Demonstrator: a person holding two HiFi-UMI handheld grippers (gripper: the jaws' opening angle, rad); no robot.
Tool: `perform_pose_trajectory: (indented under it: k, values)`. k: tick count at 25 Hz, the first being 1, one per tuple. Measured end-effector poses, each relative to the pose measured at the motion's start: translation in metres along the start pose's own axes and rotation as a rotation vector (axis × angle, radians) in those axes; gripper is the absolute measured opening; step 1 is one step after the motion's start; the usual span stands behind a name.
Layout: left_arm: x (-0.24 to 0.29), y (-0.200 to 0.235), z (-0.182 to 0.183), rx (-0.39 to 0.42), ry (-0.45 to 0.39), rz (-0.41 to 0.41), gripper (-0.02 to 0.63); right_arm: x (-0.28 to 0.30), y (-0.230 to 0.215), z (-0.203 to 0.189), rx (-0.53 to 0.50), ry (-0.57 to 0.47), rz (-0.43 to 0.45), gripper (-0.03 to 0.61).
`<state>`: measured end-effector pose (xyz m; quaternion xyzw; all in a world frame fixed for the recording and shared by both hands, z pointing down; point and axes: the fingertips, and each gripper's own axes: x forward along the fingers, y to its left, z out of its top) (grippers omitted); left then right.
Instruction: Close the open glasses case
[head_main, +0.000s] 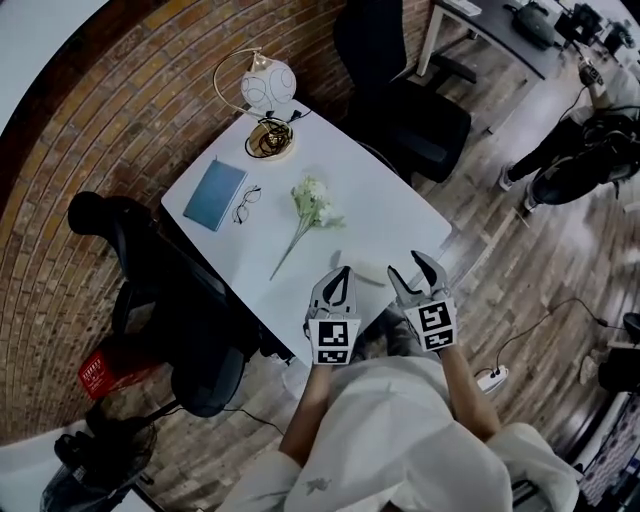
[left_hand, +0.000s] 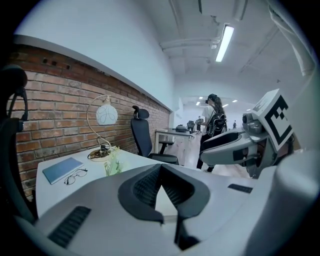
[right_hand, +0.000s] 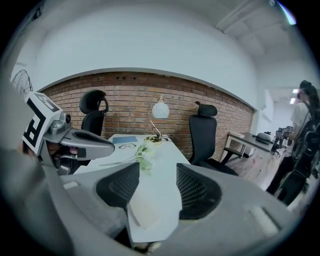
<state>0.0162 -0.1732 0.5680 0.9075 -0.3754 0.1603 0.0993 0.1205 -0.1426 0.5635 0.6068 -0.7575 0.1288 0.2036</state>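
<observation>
Nearest, right gripper (head_main: 408, 268) has jaws wide apart, gripping nothing; its own view shows the white glasses case (right_hand: 144, 210) low btwn them on the table (head_main: 400, 215). By its own view, left gripper (head_main: 340, 275) has jaw tips together, empty. Only head view shows case lying btwn both grippers at near edge, w/ glasses (head_main: 247, 203) well apart.

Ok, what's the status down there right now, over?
Left gripper fingers shut, empty. Right gripper fingers open, empty. Glasses case on the table between them, untouched. Nothing in the way; flower lies further off.
</observation>
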Motion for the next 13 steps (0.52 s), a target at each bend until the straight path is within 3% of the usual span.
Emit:
perform_pose_trajectory:
  k: [13]
  values:
    - [-0.003,0.004,0.024,0.015,-0.074,-0.007,0.005,-0.007,-0.006,0.025,-0.023,-0.064,-0.034,0.235]
